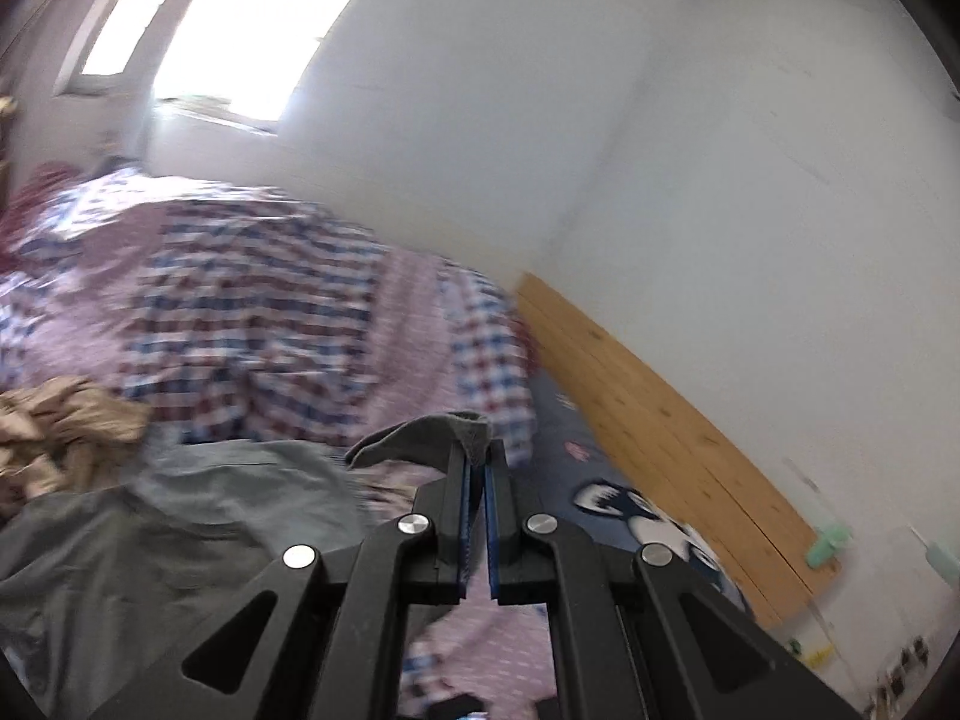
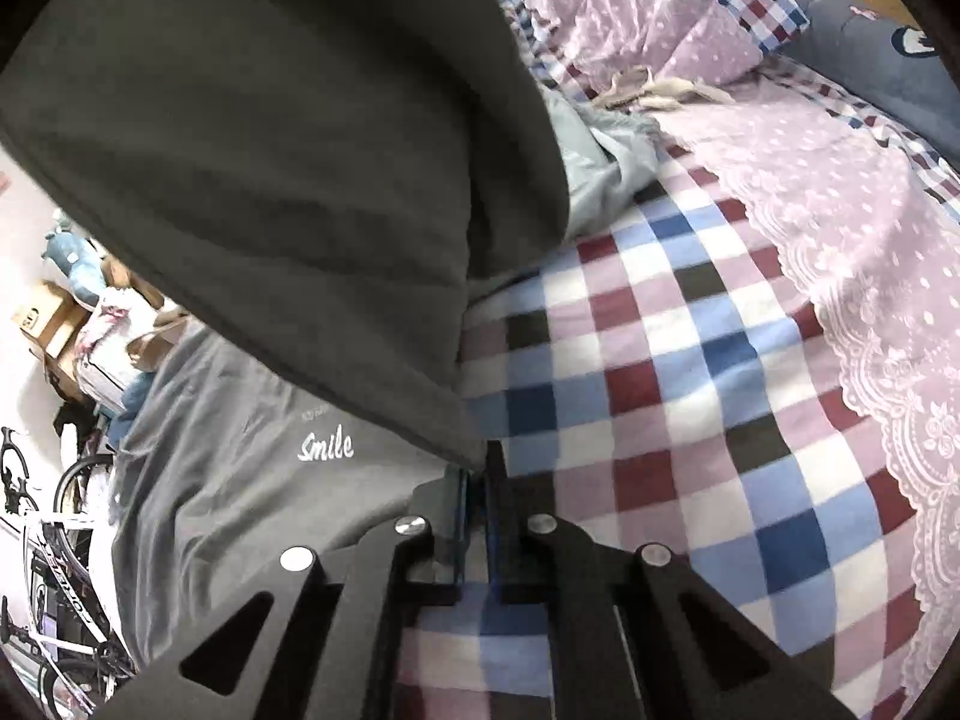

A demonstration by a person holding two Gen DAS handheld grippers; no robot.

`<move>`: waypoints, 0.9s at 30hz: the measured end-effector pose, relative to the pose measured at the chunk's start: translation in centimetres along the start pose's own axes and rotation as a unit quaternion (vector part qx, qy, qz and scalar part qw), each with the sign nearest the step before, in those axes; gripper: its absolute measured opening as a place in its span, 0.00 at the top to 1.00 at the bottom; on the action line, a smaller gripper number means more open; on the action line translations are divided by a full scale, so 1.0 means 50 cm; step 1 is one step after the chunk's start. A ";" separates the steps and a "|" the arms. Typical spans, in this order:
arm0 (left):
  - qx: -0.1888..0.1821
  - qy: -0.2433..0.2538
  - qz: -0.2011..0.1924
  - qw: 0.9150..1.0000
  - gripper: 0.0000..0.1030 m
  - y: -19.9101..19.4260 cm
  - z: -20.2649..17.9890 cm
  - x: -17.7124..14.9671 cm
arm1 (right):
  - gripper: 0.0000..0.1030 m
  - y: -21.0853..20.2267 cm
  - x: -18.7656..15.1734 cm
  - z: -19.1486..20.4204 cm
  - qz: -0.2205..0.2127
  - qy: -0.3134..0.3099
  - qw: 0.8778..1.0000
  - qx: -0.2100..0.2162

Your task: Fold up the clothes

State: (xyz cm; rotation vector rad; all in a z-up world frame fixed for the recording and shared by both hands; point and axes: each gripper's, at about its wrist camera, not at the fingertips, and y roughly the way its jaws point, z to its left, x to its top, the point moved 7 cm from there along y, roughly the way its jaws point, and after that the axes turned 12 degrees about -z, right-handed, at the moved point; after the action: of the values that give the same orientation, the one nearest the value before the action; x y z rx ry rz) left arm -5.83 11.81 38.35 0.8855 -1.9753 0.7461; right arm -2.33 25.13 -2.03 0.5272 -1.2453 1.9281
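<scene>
Both grippers pinch the grey shirt over the bed: left gripper clamps a corner, right gripper its hem ("Smile" print beneath).

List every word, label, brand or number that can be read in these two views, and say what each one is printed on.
"Smile": white script on the dark grey cotton T-shirt spread on the checked bedspread.
A faint small line just above it on the T-shirt: too small to read.
Lettering on the white bicycle frame: too blurred to read.
A mark on the brown cardboard box: unreadable.
</scene>
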 end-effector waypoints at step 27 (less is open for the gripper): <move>0.187 -0.154 -0.013 0.970 0.98 -0.268 0.680 -0.290 | 0.96 -0.021 -0.019 0.016 0.027 -0.053 0.997 0.042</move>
State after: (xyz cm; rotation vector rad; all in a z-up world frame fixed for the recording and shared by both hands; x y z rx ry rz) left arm -4.16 -17.18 11.86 1.3144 -2.1202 1.0401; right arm -1.00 24.32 -1.73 0.6530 -1.2591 2.0272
